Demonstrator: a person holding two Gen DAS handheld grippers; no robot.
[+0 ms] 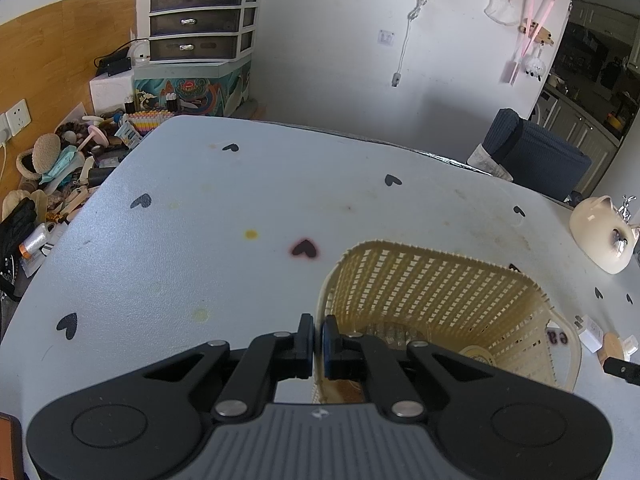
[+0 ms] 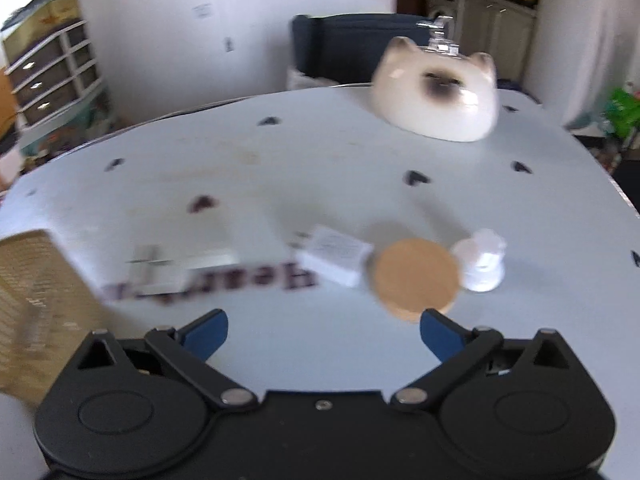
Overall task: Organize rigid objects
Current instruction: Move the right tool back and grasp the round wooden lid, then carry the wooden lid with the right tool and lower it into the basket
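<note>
Ahead, right tool (image 2: 322,334) wide, bare table (image 2: 320,152)

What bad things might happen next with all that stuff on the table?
1. The left gripper is pinched shut on the basket rim; a tug might tip it.
2. The right gripper is wide open and empty, and its view is blurred, so it might knock the round cork lid into the small white bottle.
3. The cat-face bowl lies near the table's far edge and could get bumped.
</note>
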